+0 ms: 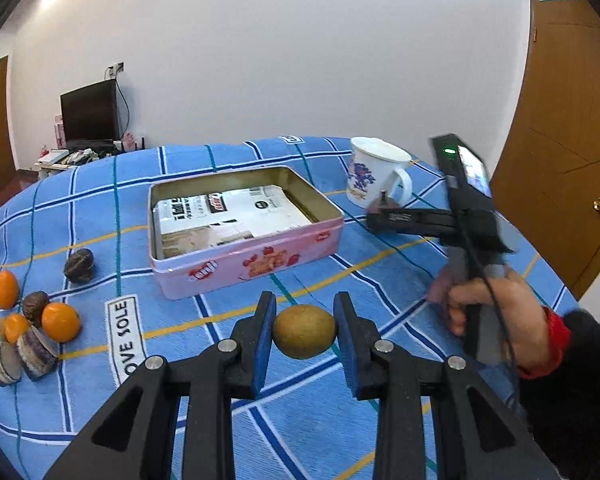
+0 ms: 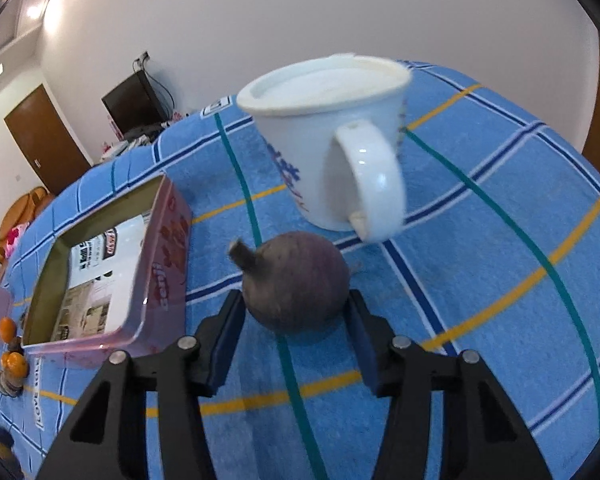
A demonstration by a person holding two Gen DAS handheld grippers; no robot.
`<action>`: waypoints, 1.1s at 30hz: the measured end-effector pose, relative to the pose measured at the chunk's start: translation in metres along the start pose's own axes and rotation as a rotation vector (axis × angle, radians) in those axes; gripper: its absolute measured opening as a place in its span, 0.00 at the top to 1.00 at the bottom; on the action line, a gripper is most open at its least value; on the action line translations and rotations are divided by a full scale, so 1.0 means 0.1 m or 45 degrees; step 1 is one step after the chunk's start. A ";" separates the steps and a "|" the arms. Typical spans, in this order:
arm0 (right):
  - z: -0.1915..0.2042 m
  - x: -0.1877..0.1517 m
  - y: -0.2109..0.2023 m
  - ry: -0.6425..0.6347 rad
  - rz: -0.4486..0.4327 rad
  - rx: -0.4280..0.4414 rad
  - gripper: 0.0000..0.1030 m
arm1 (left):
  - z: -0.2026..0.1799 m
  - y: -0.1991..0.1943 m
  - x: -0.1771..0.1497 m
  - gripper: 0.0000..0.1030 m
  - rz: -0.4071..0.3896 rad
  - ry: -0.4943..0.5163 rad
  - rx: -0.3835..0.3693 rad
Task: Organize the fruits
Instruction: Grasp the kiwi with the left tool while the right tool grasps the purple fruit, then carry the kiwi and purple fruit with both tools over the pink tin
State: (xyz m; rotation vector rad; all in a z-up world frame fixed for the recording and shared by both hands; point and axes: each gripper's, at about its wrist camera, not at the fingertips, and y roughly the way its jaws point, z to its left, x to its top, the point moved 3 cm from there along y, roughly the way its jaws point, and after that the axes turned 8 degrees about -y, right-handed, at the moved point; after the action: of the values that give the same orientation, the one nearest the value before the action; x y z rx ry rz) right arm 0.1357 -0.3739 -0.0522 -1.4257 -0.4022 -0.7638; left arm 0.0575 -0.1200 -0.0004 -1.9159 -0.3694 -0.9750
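Note:
A brownish-green kiwi sits between the blue pads of my left gripper, which is shut on it above the blue checked cloth, just in front of the pink tin. My right gripper has both pads against a round dark-purple fruit with a short stem; the fruit rests on the cloth in front of the white mug. In the left wrist view the right gripper shows from the side, beside the mug, held by a person's hand.
The open pink tin holds a printed white packet. At the left lie oranges, dark round fruits and cut purple-fleshed pieces. The table's edge curves round behind the mug. A wooden door is at the right.

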 end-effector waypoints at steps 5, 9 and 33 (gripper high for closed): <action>0.07 -0.13 -0.42 -0.013 -0.083 0.015 0.53 | 0.05 0.03 0.06 0.70 -0.006 0.003 0.039; 0.34 -0.08 -0.79 -0.085 -0.187 0.051 0.81 | 0.10 0.02 0.18 0.70 -0.032 0.005 0.081; 0.29 -0.36 -0.13 -0.146 0.107 0.029 0.28 | 0.30 0.14 0.18 0.70 -0.044 -0.023 0.153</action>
State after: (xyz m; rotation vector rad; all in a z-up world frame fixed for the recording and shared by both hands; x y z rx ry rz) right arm 0.1073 -0.3370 -0.0632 -1.4601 -0.4348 -0.6099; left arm 0.0919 -0.1052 -0.0030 -1.8156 -0.4625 -0.9372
